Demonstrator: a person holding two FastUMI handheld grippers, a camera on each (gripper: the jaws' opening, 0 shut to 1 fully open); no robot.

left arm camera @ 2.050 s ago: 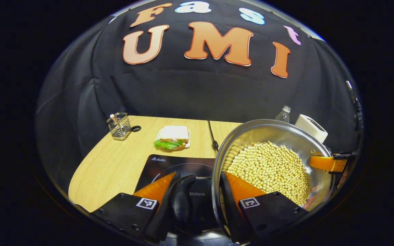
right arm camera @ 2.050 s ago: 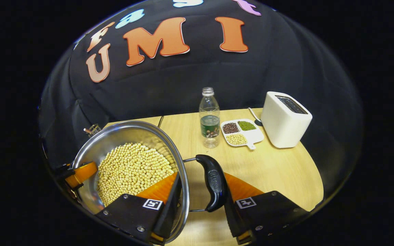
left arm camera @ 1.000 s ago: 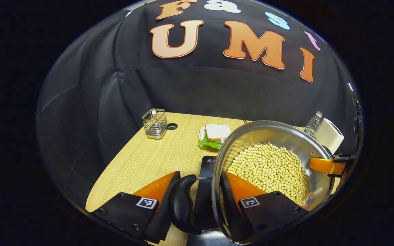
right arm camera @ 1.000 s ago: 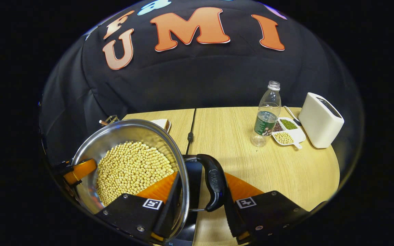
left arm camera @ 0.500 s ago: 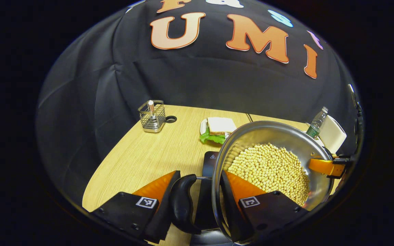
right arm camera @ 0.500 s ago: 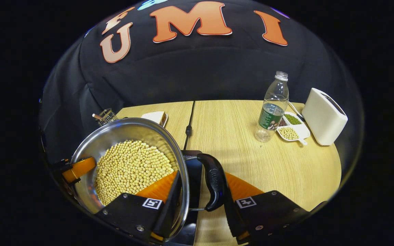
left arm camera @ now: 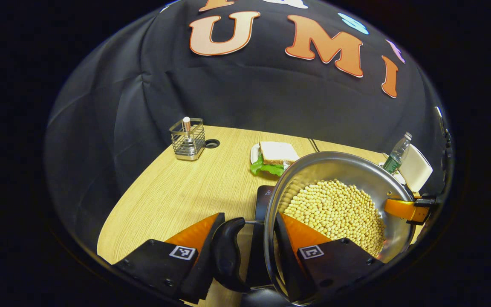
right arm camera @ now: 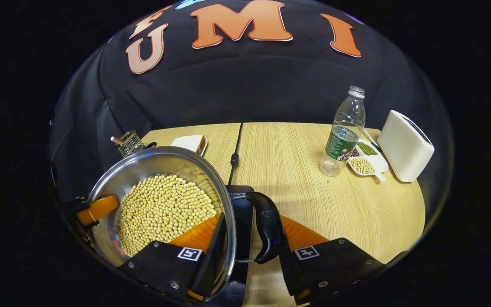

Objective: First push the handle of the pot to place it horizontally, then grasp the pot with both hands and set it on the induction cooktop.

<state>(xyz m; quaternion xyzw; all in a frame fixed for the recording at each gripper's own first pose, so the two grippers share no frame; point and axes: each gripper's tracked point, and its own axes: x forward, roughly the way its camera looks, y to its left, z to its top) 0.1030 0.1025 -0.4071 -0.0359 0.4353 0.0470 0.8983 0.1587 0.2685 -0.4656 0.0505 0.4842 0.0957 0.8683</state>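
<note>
Between my two grippers hangs the pot point(left arm camera: 392, 194), a steel pan heaped with soybeans point(left arm camera: 335, 211), and I have a hold at each side. On the left gripper point(left arm camera: 245, 247), seen from the left gripper view, one orange finger lies outside the black side handle point(left arm camera: 227, 251) and the other reaches inside the rim against the wall, so handle and rim sit clamped between them; both fingers press on the pot. From the right gripper view the right gripper point(right arm camera: 249, 238) is set the same way, one finger inside the pan over the beans, the other behind the opposite black handle point(right arm camera: 267, 226), closed on it. Across the pan in each view I can see the far gripper's orange finger at the opposite rim. Under the pot's edge lies the dark glass of the induction cooktop point(right arm camera: 240, 200), partly covered by the pan; whether the base touches the glass I cannot tell. The wooden table point(right arm camera: 305, 200) carries, on the right, a clear water bottle point(right arm camera: 342, 132), a white divided dish point(right arm camera: 367, 164) of beans just beside it, and a white toaster point(right arm camera: 405, 145) near those. A black cable point(right arm camera: 234, 157) runs back from the cooktop. In the left gripper view a sandwich on a plate point(left arm camera: 273, 155) sits just behind the pot, and a wire holder point(left arm camera: 187, 138) stands well apart at the far left.
</note>
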